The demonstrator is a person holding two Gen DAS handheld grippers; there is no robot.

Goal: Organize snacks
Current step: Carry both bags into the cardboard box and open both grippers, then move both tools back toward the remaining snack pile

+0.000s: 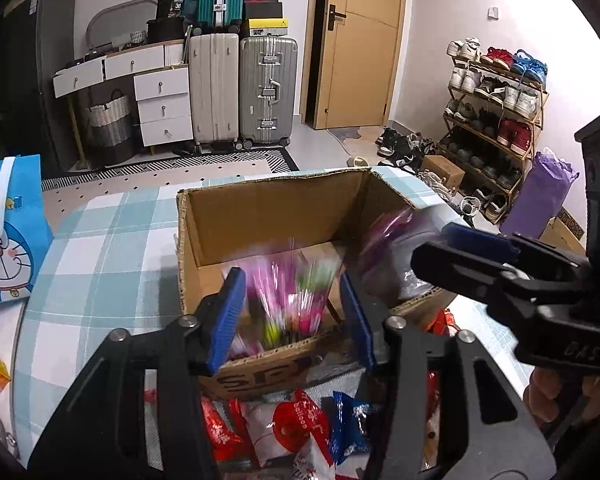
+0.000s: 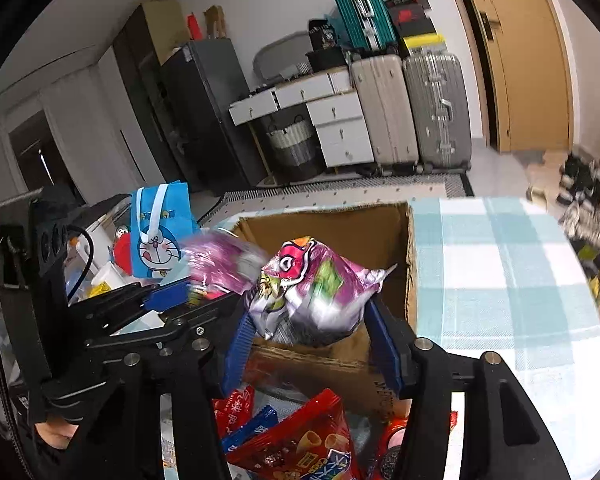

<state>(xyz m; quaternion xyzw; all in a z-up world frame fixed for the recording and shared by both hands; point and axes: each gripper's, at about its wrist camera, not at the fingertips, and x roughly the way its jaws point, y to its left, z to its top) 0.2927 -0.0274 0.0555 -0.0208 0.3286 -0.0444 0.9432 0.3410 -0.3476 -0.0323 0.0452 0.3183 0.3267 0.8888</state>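
Seen from the left wrist, left to right:

- **Far left:** a blue paper gift bag with a cartoon cat (image 1: pixel 12 232), standing on the bench, which is covered in a blue-and-white checked cloth (image 1: pixel 100 248).
- **Centre:** an open brown cardboard box (image 1: pixel 260 220), flaps up, mostly bare inside.
- **Directly over its near wall:** the left gripper (image 1: pixel 292 316), jaws parted narrowly. A pink foil snack bag (image 1: pixel 292 292) streaks downward between the blue pads (image 1: pixel 228 316); it looks loose and dropping into the box rather than gripped.
- **Right of the frame:** the right gripper reaching in over the box's right wall, with a second pink-and-silver snack bag (image 1: pixel 396 248) blurred at its tip.

Seen from the right wrist, that right gripper (image 2: pixel 310 310) has jaws narrowly apart and closed on the sharp, crumpled pink-and-silver bag, both pads against its sides, above the box's near right corner.

Progress, judged: early. Two bags arriving at the box, little else visibly in it. Still left: a heap of red, white and blue snack packets (image 1: pixel 300 428) along the bottom of both frames, between box and the person.

Room to move:

- Grippers close together over one opening, so risk of knocking each other.
- Box walls upright just under the pads.
- Open cloth to the box's left and right.
- Bench edge beyond the box, floor and a shoe rack (image 1: pixel 496 120) past it.
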